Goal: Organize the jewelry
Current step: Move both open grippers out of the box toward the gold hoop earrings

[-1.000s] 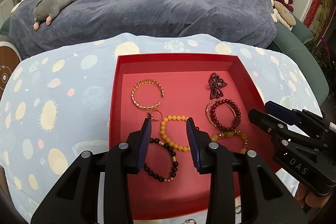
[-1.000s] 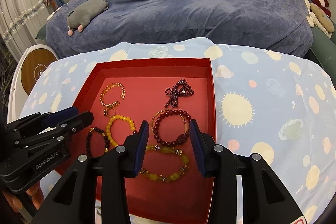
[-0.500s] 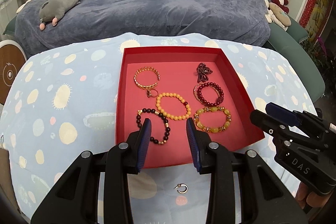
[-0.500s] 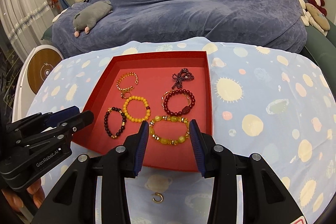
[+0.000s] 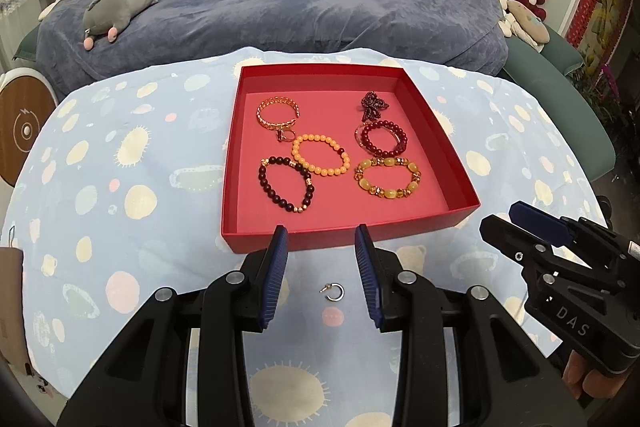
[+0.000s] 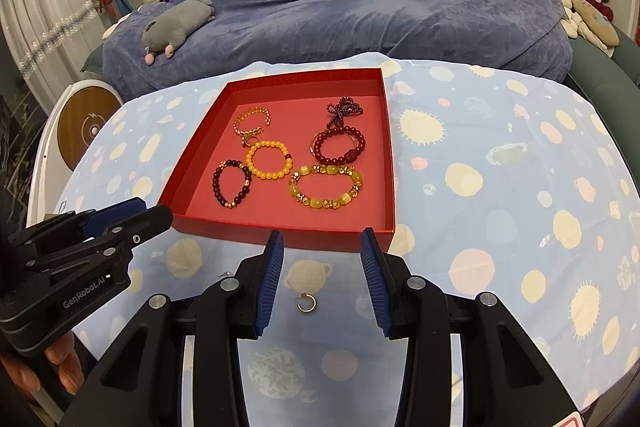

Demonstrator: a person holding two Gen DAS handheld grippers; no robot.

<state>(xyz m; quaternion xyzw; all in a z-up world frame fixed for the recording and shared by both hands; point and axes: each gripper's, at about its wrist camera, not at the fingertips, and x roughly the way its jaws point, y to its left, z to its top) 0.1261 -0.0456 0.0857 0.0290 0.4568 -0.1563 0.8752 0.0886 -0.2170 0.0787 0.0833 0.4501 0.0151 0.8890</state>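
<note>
A: How far along is this looking?

B: Mostly done, I'd say. Six pcs are sitting in the red tray (image 5: 256, 231), well beyond both sets of fingers: gold bangle (image 5: 277, 113), orange bracelet (image 5: 320, 155), dark bracelet (image 5: 286, 183), red bracelet (image 5: 381, 139), yellow bracelet (image 5: 387, 177), beaded bow (image 5: 372, 103).

A: What's left?

B: One small earring (image 5: 335, 292) is lying on the tablecloth (image 5: 120, 187), outside the tray. It's showing between the left gripper (image 5: 322, 277) fingers, and likewise between the right gripper (image 6: 322, 277) fingers.

A: Anything gripped?

B: No, both are gaping wide and carrying nothing. Prob. the earring is going in next.
</note>
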